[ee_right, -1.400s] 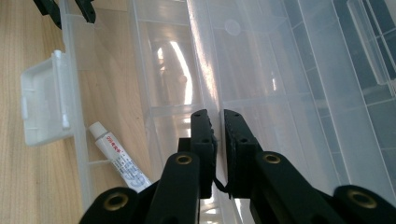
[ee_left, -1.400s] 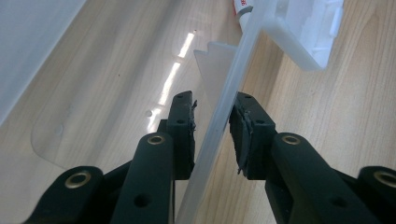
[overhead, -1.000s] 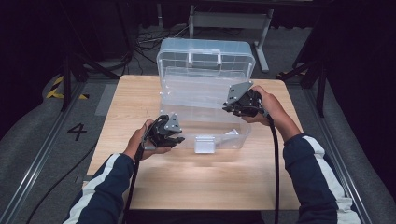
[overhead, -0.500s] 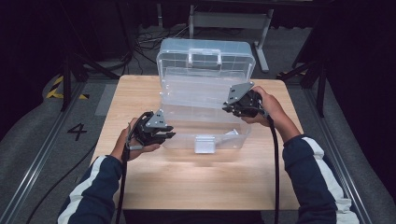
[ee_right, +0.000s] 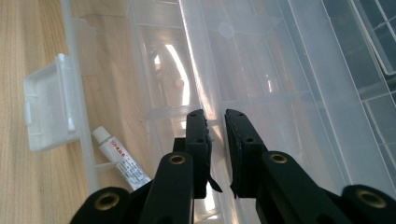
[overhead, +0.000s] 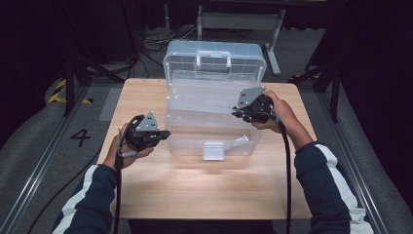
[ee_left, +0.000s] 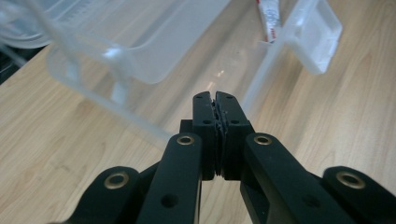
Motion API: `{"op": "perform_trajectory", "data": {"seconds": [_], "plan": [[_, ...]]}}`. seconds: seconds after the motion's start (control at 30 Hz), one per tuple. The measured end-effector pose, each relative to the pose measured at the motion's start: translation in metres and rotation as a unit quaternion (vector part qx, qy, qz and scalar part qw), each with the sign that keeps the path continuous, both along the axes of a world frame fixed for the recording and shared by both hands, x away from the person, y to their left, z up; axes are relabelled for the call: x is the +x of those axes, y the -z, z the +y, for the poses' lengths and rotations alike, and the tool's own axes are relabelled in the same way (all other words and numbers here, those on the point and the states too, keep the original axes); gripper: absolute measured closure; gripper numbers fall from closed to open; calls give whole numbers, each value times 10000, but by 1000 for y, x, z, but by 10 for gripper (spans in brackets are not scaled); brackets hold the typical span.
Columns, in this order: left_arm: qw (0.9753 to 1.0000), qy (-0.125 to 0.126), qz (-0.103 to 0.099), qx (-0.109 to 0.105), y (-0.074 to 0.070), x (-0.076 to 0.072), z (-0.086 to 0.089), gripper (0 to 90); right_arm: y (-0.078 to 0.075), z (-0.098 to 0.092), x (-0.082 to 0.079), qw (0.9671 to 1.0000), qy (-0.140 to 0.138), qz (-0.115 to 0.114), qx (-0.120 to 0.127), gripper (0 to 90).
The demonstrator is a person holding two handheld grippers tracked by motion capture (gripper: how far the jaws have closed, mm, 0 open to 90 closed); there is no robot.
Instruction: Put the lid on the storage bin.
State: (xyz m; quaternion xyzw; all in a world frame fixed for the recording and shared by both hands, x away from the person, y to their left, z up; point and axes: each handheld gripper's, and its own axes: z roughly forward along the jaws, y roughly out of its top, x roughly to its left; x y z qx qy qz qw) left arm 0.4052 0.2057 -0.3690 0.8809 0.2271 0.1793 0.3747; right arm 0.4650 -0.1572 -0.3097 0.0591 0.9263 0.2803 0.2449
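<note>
Lying below-left of right gripper (ee_right: 215, 140) jaws, tube (ee_right: 119, 158) in box (ee_right: 280, 70)

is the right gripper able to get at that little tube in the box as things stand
Probably yes. The right gripper hangs over the open clear box, jaws slightly apart, and the small tube lies on the box floor just below and beside it. The lid stands open, and the inner tray sits beside the tube.

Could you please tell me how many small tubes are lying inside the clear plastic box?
1. A small white tube lies on the floor of the clear plastic box, near its front wall beside the latch. The lift-out tray could hide others.
</note>
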Motion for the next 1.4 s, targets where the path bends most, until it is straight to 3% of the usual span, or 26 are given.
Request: {"op": "perform_trajectory", "data": {"seconds": [0.3,0.5,0.7,1.07,1.4], "plan": [[9989,-397,-6,-236,-2,14,16,900,1,0,0,10000,7,-21,13,803],[9964,-588,-41,-614,-8,37,22,900,1,1,-2,10000,12,-89,-12,802],[9943,-706,-150,-782,-20,53,23,900,2,0,-2,9999,-8,-100,13,800],[9894,-865,-210,-1149,-36,81,13,900,3,-1,-4,9999,-6,-122,1,798],[9874,-849,-322,-1297,-47,92,0,900,6,-2,-7,9999,-31,-121,30,796]]}}
